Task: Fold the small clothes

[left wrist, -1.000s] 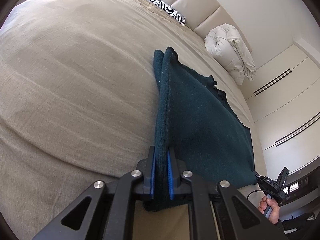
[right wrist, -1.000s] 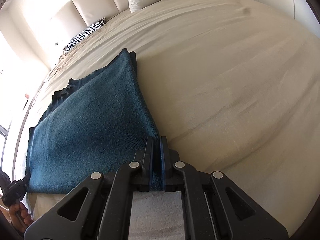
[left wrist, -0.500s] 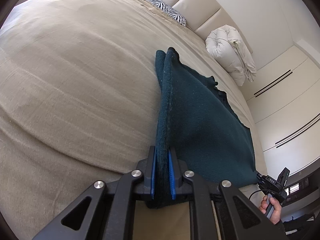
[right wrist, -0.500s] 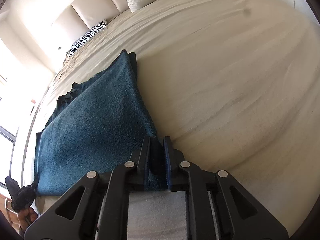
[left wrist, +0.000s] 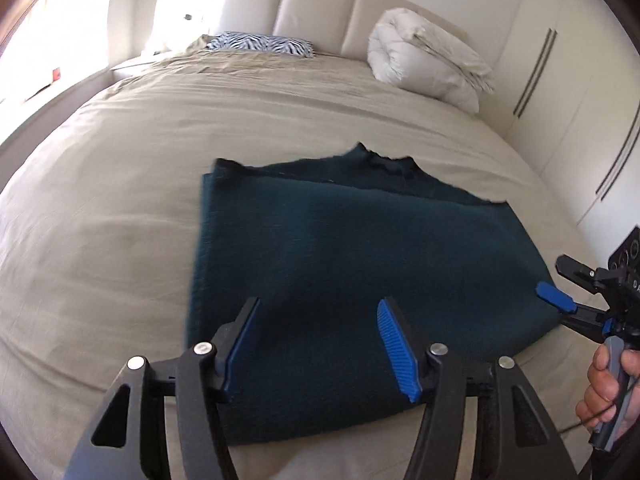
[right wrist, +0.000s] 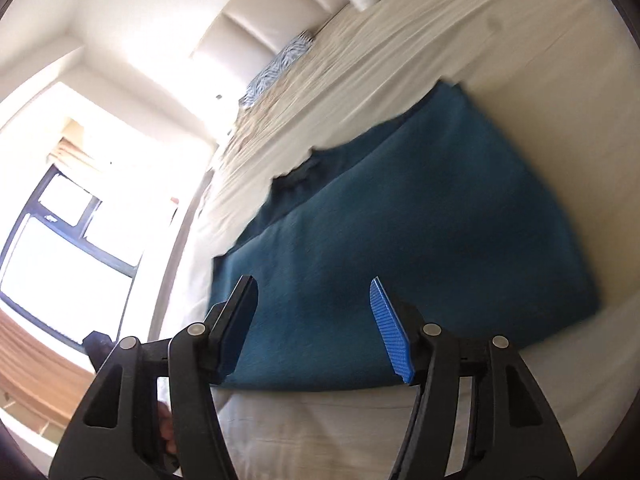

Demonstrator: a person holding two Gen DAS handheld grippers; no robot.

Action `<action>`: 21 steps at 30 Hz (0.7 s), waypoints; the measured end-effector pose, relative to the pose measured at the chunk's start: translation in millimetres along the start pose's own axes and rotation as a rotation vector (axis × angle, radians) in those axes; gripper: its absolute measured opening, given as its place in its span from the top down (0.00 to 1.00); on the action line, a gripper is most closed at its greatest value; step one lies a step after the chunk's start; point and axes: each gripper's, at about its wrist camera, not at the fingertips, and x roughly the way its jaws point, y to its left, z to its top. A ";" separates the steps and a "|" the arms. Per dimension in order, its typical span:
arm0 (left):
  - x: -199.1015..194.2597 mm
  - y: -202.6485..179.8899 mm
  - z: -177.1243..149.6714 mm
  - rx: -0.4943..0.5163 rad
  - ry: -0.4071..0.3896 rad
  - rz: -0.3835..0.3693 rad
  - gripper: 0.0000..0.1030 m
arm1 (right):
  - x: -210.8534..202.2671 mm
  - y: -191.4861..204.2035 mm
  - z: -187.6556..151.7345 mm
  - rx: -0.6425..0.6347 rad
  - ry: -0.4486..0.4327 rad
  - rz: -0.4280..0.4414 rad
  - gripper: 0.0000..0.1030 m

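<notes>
Now both claws, left [left wrist: 320, 344] and right [right wrist: 314, 326], have let go and gape empty above the teal garment [left wrist: 360, 264], lying folded flat on the bed [left wrist: 120, 200]; this fold looks finished.

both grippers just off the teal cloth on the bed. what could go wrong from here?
1. The far edge of the teal garment looks uneven, with a lower layer sticking out past the top one, so the next fold may come out crooked.
2. The left gripper and right gripper both hang open just over the fabric; a careless regrasp could pinch only the top layer and undo the fold.
3. The near edge lies close to the edge of the bed, so a tug toward the person could drag it off.
</notes>
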 end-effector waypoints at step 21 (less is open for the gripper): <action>49.6 -24.5 -17.5 0.092 0.107 0.083 0.40 | -84.7 -125.6 12.1 0.317 -0.283 -0.159 0.67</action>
